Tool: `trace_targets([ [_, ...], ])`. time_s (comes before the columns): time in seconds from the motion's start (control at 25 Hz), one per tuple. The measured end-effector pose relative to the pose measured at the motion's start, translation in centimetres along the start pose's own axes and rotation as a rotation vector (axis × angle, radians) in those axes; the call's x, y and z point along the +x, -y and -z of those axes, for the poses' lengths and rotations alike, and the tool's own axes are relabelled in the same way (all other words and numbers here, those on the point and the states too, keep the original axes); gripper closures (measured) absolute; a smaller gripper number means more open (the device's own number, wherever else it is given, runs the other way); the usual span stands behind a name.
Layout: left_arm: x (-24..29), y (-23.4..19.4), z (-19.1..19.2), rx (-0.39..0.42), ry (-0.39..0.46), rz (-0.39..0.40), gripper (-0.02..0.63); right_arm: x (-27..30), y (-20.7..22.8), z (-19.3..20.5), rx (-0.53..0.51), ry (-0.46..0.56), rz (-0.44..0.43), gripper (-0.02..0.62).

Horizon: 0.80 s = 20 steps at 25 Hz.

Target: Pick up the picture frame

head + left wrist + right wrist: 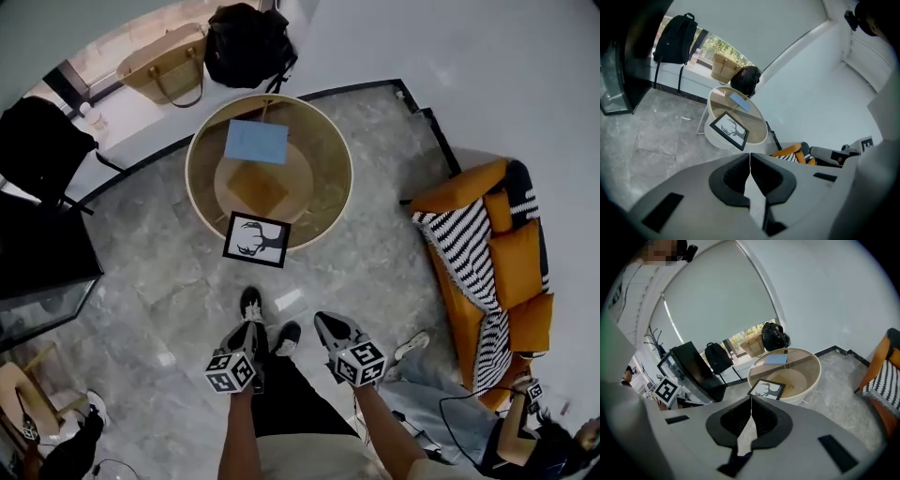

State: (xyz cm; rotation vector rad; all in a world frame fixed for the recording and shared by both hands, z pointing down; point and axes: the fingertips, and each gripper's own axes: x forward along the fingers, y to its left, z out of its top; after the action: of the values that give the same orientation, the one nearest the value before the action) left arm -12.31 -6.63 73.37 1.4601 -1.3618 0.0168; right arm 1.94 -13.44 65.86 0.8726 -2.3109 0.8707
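Head view with both gripper views. The picture frame (257,239) has a black border around a black antlered deer head on white. It sits at the 6 o'clock rim of the round table (201,199), with its near edge jutting past the rim. Whether it lies flat or leans cannot be told. A blue sheet (256,142) lies toward the table's 12 o'clock side. The left gripper (246,326) and the right gripper (324,322) hang at 6 o'clock of the table, well apart from the frame. Each carries a cube of black-and-white square markers (231,371), and those patterns are the only print in view. In the left gripper view the jaws are pressed together on nothing, and the right gripper view shows the same. A tan bag (167,64) and a black backpack (247,43) stand beyond the table at 11 to 12 o'clock. An orange sofa (469,192) with a striped throw (464,253) lies at 3 o'clock. At 4 o'clock a seated person (469,412) is cut off by the picture edge. A dark cabinet (37,253) at 9 o'clock is likewise cropped.
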Motion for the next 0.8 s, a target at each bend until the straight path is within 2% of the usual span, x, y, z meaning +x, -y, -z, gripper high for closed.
trace_targets([
  [0.08, 1.8, -1.4, 0.8, 0.036, -0.033, 0.002, 0.583, 2.7, 0.6, -0.1, -0.019, -0.014, -0.004, 0.561],
  [0.2, 5.2, -3.4, 1.6, 0.205, -0.109, 0.001, 0.583, 6.6, 1.2, -0.2, -0.066, -0.021, -0.017, 0.561],
  [0.28, 7.4, -4.5, 1.5, 0.247, -0.134, 0.013, 0.584, 8.8, 1.7, -0.1, -0.094, -0.023, -0.020, 0.561],
  [0.48, 11.9, -6.8, 0.2, 0.243, -0.132, 0.049, 0.583, 12.3, 3.4, 0.6, -0.076, -0.010, -0.003, 0.561],
  [0.64, 15.6, -8.6, -1.4, 0.103, -0.060, 0.109, 0.583, 14.7, 4.4, 1.5, -0.052, 0.006, 0.017, 0.561],
  [0.68, 16.4, -9.2, -1.5, 0.083, -0.053, 0.106, 0.583, 15.6, 4.4, 1.8, -0.055, 0.002, 0.019, 0.561],
  [0.8, 18.3, -10.7, -1.1, 0.112, -0.062, 0.062, 0.583, 18.3, 4.1, 2.9, -0.099, -0.019, 0.002, 0.561],
])
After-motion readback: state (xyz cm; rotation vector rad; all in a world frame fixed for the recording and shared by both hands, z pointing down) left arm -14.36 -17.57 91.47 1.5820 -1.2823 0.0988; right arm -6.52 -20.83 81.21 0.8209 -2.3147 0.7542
